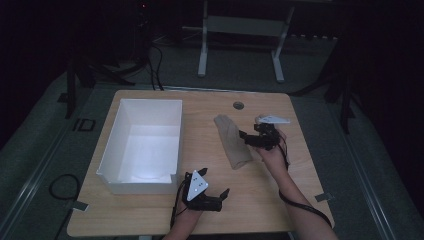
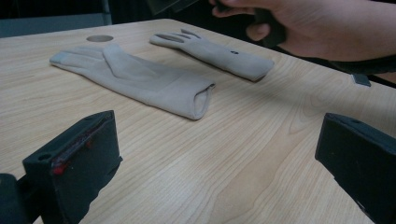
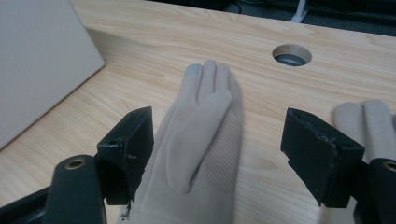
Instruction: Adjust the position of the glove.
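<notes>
Two beige gloves lie flat on the wooden table [image 1: 150, 210]. The nearer glove [image 1: 232, 142] [image 2: 140, 79] [image 3: 201, 126] points its fingers toward the far edge. My right gripper [image 1: 246, 139] [image 3: 218, 126] hovers over this glove, jaws apart on either side of it, the pads not pressing on it. The second glove [image 2: 219, 53] [image 3: 364, 121] lies just to its right, partly hidden behind the right jaw. My left gripper [image 1: 215, 182] [image 2: 217, 135] rests near the front edge, open and holding nothing, pointing toward the gloves.
A white open box [image 1: 142, 142] [image 3: 37, 60] stands on the left half of the table. A round cable hole [image 1: 238, 105] [image 3: 292, 54] sits near the far edge. Bare wood lies between the left gripper and the gloves.
</notes>
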### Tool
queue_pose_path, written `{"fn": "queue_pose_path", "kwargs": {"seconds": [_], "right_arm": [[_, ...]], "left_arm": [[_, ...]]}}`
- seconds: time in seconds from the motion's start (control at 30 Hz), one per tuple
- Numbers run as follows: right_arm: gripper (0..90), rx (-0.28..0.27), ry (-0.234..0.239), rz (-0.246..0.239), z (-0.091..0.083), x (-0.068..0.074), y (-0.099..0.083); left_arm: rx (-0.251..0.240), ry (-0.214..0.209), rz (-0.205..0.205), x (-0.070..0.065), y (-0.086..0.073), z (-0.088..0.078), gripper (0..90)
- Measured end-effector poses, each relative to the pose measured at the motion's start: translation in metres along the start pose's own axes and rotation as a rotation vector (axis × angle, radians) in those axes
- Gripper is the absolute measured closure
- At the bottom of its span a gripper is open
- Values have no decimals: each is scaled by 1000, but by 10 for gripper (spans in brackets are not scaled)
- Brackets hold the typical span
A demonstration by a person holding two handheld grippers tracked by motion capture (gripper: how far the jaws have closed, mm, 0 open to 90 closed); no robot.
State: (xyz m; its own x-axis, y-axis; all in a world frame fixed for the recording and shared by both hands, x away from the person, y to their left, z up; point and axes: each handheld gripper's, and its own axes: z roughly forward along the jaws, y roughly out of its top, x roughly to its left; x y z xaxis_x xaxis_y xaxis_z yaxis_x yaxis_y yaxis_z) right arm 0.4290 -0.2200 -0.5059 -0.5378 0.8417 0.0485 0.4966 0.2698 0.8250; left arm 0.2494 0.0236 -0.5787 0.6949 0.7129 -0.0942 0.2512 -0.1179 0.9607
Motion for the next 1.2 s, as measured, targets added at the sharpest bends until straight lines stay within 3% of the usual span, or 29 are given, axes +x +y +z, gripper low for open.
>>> {"fn": "queue_pose_path", "kwargs": {"seconds": [0.2,0.43,0.73,0.93,1.2], "right_arm": [[358,36,-3,-8,22,8,-2],[458,87,-1,-4,44,7,-7],[541,166,-7,-14,63,10,-23],[579,165,-45,-76,65,16,-28],[795,157,-36,-15,63,14,-28]], "left_arm": [[2,-7,-1,0,0,0,1],[2,-6,-1,0,0,0,1],[1,-6,1,-1,0,0,1],[2,-5,3,-1,0,0,1],[3,-4,3,-1,0,0,1]]}}
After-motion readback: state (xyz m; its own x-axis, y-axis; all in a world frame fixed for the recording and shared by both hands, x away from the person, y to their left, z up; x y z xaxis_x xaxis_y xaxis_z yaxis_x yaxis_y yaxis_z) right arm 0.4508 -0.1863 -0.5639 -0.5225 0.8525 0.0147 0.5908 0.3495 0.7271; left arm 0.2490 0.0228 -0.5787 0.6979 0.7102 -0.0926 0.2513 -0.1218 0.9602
